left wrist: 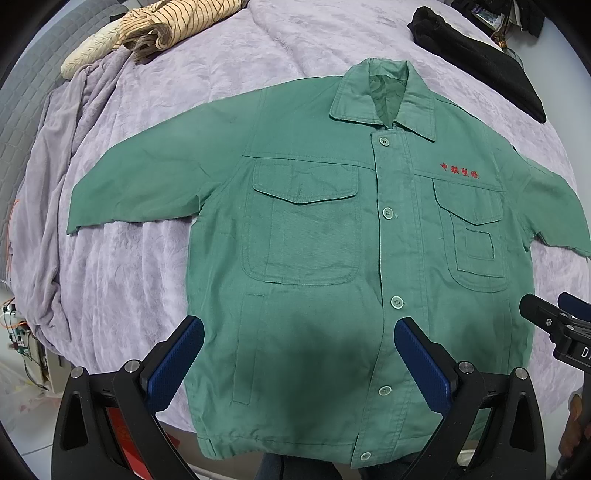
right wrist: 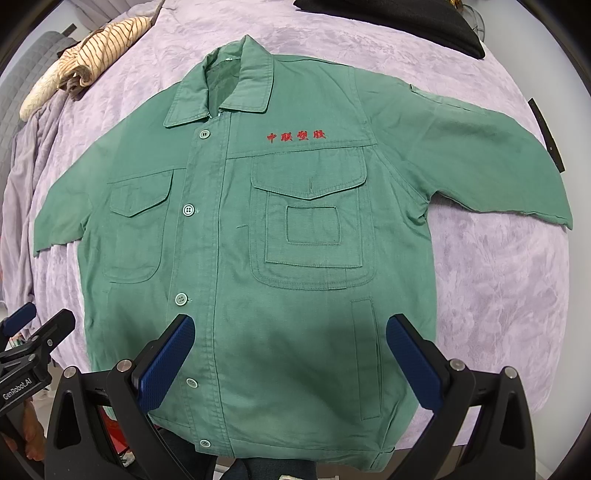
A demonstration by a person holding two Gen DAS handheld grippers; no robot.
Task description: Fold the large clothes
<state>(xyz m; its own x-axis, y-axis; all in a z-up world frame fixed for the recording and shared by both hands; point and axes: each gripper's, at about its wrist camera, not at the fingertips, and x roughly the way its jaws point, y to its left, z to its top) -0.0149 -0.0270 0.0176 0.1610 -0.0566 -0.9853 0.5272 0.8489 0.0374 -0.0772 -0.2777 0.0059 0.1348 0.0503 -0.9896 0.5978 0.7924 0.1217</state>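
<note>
A green work jacket [left wrist: 314, 236] lies flat, front up and buttoned, on a lilac bedspread [left wrist: 155, 122], sleeves spread to both sides. It has two chest pockets and red embroidered characters [left wrist: 460, 171]. It also shows in the right wrist view [right wrist: 258, 240]. My left gripper [left wrist: 299, 332] is open and empty, above the jacket's lower left part. My right gripper [right wrist: 290, 330] is open and empty, above the lower right part. The right gripper shows at the left view's right edge [left wrist: 554, 317]; the left gripper shows at the right view's left edge [right wrist: 33, 325].
A striped beige garment [left wrist: 162, 26] lies bunched at the far left of the bed, also in the right wrist view [right wrist: 92, 48]. A black garment [left wrist: 480, 55] lies at the far right. The lilac bedspread [right wrist: 498, 277] hangs off the left edge.
</note>
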